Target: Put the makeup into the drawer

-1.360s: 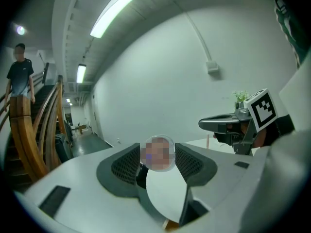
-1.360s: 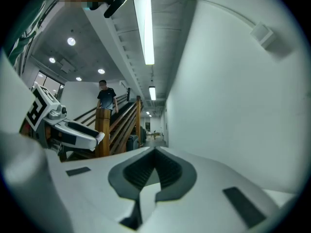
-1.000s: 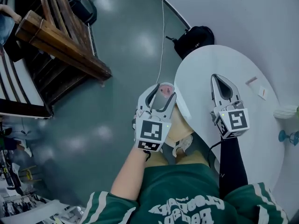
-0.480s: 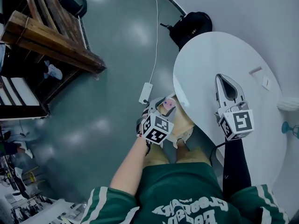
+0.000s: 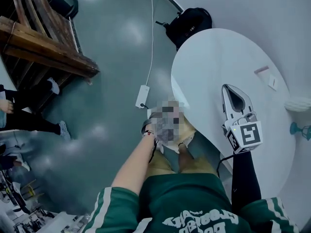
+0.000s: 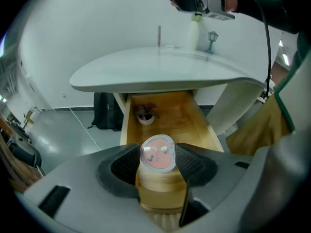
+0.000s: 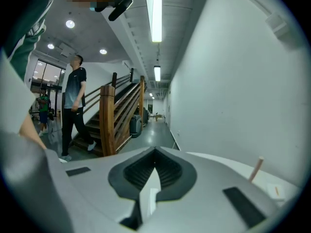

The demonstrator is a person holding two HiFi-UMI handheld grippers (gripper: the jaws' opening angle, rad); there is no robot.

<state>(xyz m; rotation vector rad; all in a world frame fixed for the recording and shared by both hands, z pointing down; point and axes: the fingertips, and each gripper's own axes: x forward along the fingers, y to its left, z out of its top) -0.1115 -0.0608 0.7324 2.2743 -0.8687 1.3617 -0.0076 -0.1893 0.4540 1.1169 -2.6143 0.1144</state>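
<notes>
left gripper (image 6: pixel 158 155): jaws part-way apart, pads pressed on both sides of a round thing; pointed steeply down toward the open drawer.
makeup (image 6: pixel 157 148): 1 round compact, pink under a clear lid, face toward the camera; clamped between the left jaws, above the near end of the drawer, not yet resting in it.
drawer (image 6: pixel 190 111): wooden, pulled out from under the table, open at the top; most of its floor is bare.
drawer contents: 1 small pale round item (image 6: pixel 145 117) at the far end, with something dark in or behind it; what it is cannot be told.
right gripper (image 7: pixel 155 150): jaws closed, tips meeting, nothing between them; held above the table top, well apart from the drawer, pointing nearly level.
table (image 5: pixel 218 67): white, rounded top; a thin upright stick (image 6: pixel 159 35) and a small lamp-shaped ornament (image 6: pixel 212 39) stand at its far edge.
floor: grey and glossy; black backpack (image 5: pixel 187 24) beside the table's far end; white cable with adapter block (image 5: pixel 142 95) lying near the drawer.
surroundings: wooden staircase (image 7: pixel 116 115); 1 person (image 7: pixel 73 108) standing at its foot.
head view note: the left gripper is covered by a mosaic patch there.
</notes>
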